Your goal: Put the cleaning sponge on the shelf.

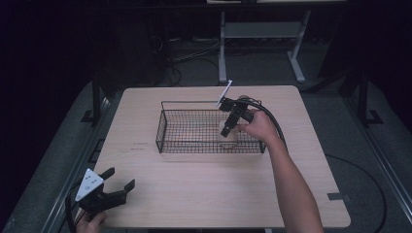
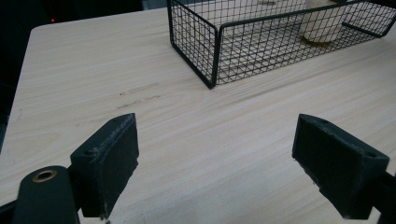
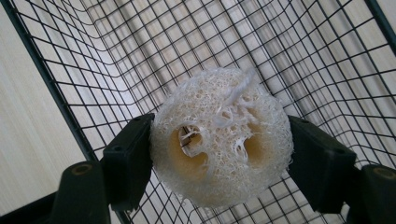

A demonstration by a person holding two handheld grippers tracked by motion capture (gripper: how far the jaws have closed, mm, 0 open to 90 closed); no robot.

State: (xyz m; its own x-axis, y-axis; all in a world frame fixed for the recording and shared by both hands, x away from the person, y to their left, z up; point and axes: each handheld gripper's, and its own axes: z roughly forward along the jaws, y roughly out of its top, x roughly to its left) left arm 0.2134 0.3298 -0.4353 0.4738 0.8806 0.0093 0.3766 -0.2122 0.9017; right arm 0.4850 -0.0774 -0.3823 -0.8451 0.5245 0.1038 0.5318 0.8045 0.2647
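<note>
High view: wire basket (image 1: 163,127) sits mid-table on the light wood table (image 1: 204,194), long side across. Right gripper (image 1: 227,130) reaches down into the basket's 3 o'clock end, hand (image 1: 260,127) gripping it from the right, forearm coming in from 5 o'clock. Pale loofah sponge (image 1: 229,138) is inside the basket near its right end, just under the gripper's tip; contact hard to read from up here. Black cable loops off the gripper toward 3 o'clock. Left gripper (image 1: 119,180) rests at the table's 7 o'clock corner, well apart from the basket, jaws spread, nothing between them, grey three-cornered plate on top.

Left gripper view: left gripper (image 2: 215,154) has both black jaws wide apart over bare table (image 2: 210,135), holding nothing. Basket (image 2: 215,56) lies ahead at 1 o'clock, one corner nearest. Sponge (image 2: 322,28) shows through the mesh at the far 2 o'clock end, standing on the basket floor.

Right gripper view: right gripper (image 3: 219,156) is clamped on the sponge (image 3: 222,140), one jaw pressed to each side, at 9 and 3 o'clock of it. Sponge's round end faces the camera, fibrous, with a few holes. Basket mesh (image 3: 116,56) is behind and around it; table wood seen at 9 o'clock beyond the wire wall.
</note>
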